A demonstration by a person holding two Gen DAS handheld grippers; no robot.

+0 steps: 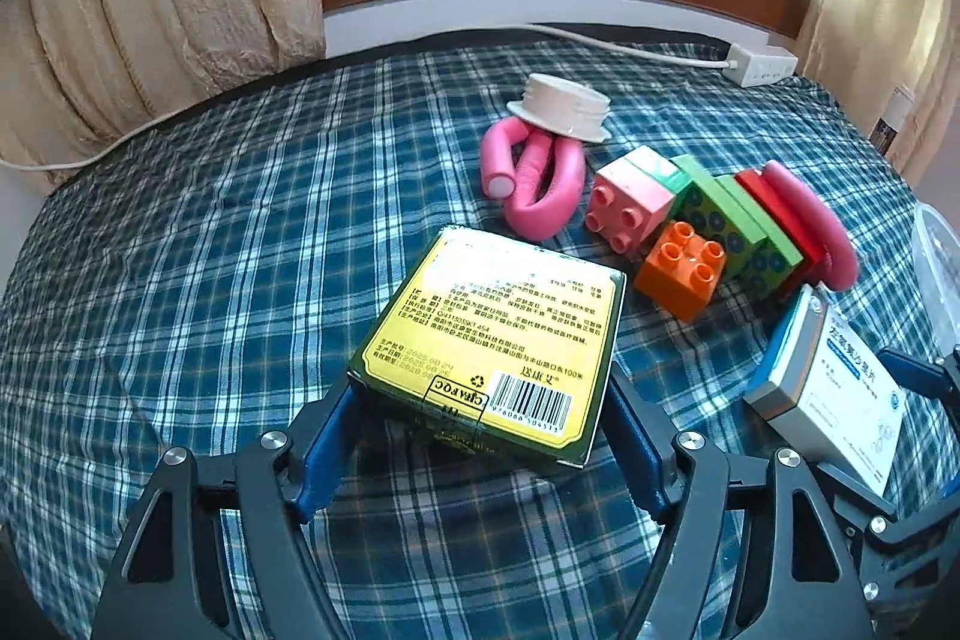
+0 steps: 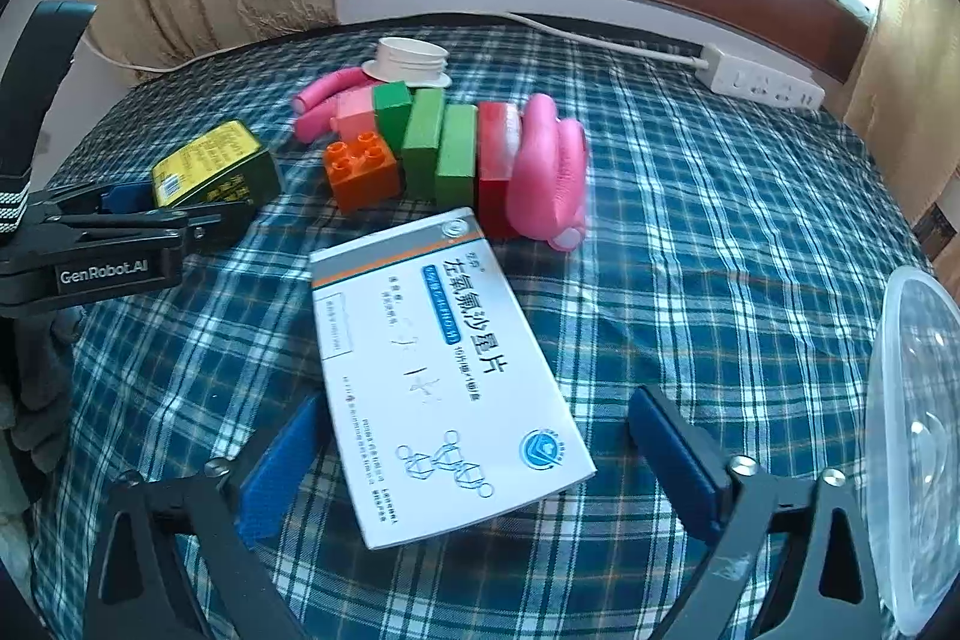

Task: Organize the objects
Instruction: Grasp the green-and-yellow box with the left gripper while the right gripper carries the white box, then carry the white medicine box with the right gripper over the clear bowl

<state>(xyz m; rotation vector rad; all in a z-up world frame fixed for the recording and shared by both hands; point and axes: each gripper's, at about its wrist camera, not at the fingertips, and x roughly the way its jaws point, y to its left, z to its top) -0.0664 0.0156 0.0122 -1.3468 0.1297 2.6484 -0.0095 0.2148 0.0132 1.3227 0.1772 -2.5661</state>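
My left gripper (image 1: pixel 483 415) is shut on a green and yellow box (image 1: pixel 498 340), its blue pads pressed on the box's two sides; the box also shows in the right wrist view (image 2: pixel 210 163). My right gripper (image 2: pixel 480 436) is open around a white medicine box (image 2: pixel 444 370) that lies on the plaid cloth; the left pad is near its edge, the right pad stands apart. The white box also shows in the left wrist view (image 1: pixel 831 388). Behind lie an orange brick (image 2: pixel 360 166), a pink brick (image 1: pixel 630 205), green blocks (image 2: pixel 441 148), a red block (image 2: pixel 498 160) and pink foam rollers (image 2: pixel 549 166).
A white lid (image 1: pixel 564 106) rests on a pink roller (image 1: pixel 534 181). A clear plastic container (image 2: pixel 915 436) stands at the right. A white power strip (image 2: pixel 762 82) and cable lie at the back edge. Curtains hang at back left.
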